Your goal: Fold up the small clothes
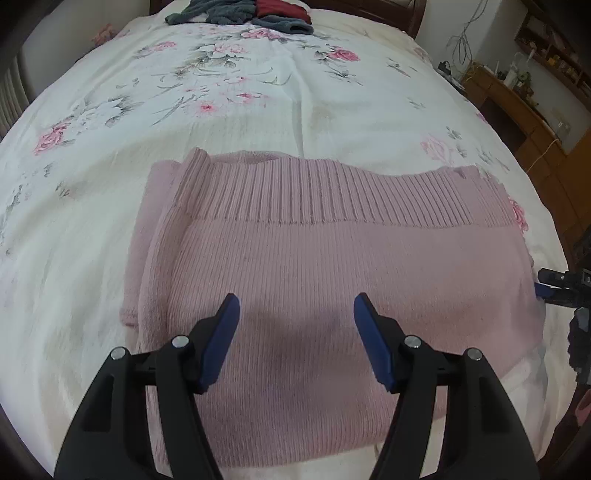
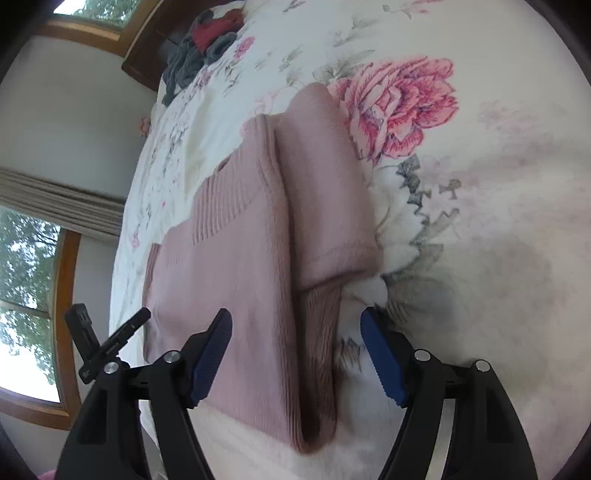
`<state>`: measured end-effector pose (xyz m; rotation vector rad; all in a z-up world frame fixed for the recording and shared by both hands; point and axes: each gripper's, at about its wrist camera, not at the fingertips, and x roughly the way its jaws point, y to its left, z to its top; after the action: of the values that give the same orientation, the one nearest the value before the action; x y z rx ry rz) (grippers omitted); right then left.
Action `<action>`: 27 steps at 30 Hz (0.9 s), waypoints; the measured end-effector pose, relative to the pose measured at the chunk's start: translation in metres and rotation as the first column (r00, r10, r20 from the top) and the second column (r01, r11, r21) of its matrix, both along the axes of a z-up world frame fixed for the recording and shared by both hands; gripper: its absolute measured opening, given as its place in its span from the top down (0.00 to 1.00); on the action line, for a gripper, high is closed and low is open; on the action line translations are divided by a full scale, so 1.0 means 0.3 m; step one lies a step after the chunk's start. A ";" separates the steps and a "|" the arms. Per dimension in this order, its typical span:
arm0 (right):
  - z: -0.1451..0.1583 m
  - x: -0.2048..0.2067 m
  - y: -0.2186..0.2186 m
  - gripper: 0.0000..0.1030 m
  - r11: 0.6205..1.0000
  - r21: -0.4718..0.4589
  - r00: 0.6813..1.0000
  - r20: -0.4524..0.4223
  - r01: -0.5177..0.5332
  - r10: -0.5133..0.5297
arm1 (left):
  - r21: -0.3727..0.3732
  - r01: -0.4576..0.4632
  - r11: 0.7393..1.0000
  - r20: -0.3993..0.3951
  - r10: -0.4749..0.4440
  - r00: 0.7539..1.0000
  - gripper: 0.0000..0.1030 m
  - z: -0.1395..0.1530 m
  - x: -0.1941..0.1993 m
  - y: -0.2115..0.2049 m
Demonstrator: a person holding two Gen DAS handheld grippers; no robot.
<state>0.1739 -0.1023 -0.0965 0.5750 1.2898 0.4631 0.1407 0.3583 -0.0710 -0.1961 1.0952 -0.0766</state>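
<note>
Left wrist view, bed: filled nearly the whole frame, covered by a white sheet printed with pink roses and grey-green leaves.
Pink sweater: lay folded flat on the near part of the bed, ribbed band along its far edge, a doubled layer showing at its left side.
Right wrist view, pink sweater: seen edge-on, folded in stacked layers, with a ribbed cuff tucked beside the lower fold.
Clothes pile: sat at the far end of the bed, well apart from the sweater, grey and dark red pieces bunched together.
Wooden furniture: stood beside the bed on the right, cluttered with small items too small to tell.
Windows: showed trees outside, with a wooden frame.
Left tool: hovered over the near half of the sweater, blue pads spread wide, gripping nothing.
Right tool: hung at the sweater's folded edge, pads spread wide, straddling the fold without clamping it.
Right tool in left wrist view: only partly visible at the sweater's right edge.
</note>
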 end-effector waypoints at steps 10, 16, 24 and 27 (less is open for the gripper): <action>-0.049 0.106 0.048 0.43 0.996 0.074 0.999 0.004 0.044 -0.045 | -0.012 -0.022 1.000 -0.023 0.022 0.999 0.37 -0.036 0.044 0.027; -0.065 0.118 0.048 0.68 0.997 0.060 0.999 0.005 0.049 -0.049 | 0.000 -0.019 1.000 -0.028 0.019 0.999 0.37 -0.051 0.048 0.025; -0.065 0.101 0.043 0.71 0.998 0.037 0.998 0.007 0.055 -0.055 | 0.009 -0.012 1.000 -0.029 0.012 1.000 0.35 -0.068 0.055 0.025; -0.040 0.096 0.056 0.73 0.998 0.014 0.998 0.023 0.055 -0.056 | 0.001 -0.014 1.000 -0.031 0.014 0.999 0.35 -0.059 0.055 0.027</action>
<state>0.2027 -0.0856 -0.1085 0.6138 1.2464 0.4318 0.1574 0.3664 -0.0886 -0.2053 1.1246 -0.0607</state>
